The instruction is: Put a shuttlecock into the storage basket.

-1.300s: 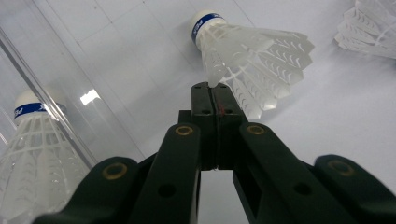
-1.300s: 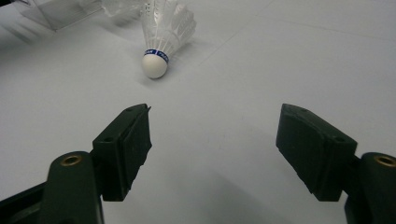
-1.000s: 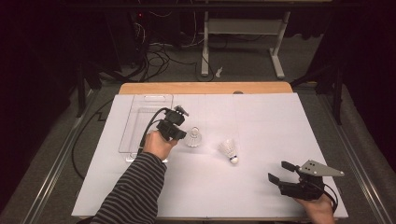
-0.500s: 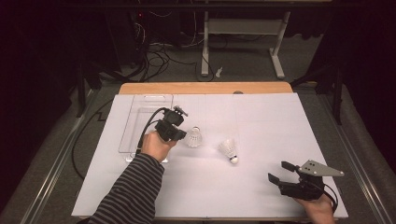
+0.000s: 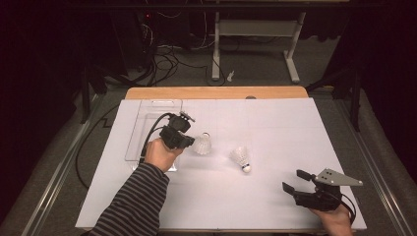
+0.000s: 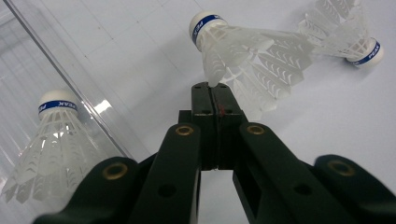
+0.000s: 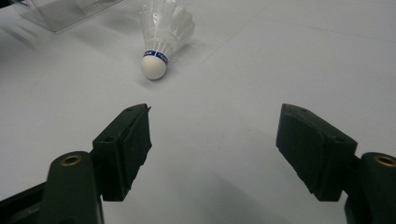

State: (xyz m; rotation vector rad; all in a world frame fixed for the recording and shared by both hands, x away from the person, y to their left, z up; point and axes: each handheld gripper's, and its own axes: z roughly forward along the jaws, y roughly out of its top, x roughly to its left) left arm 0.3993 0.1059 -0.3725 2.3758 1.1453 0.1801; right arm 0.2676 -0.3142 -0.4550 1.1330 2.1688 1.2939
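Note:
My left gripper (image 5: 189, 141) is shut, its tips (image 6: 212, 88) pinching the feather rim of a white shuttlecock (image 6: 243, 56) with a blue-banded cork, which sits just right of the gripper in the high view (image 5: 202, 144). A second shuttlecock (image 5: 241, 159) lies on its side on the white sheet, cork toward the near right; it also appears in the left gripper view (image 6: 348, 32) and the right gripper view (image 7: 163, 32). A third shuttlecock (image 6: 51, 135) stands inside the clear box (image 5: 147, 105). My right gripper (image 5: 295, 180) rests open near the front right, nothing between its jaws (image 7: 215, 135).
The white sheet (image 5: 275, 123) covers the table top, with a wooden edge (image 5: 216, 92) at the back. The clear box wall (image 6: 70, 74) runs close to the left of my left gripper. Cables and a stand's legs lie on the floor beyond the table.
The left forearm has swung slightly to the left. The grippers and shuttlecocks stay where they were.

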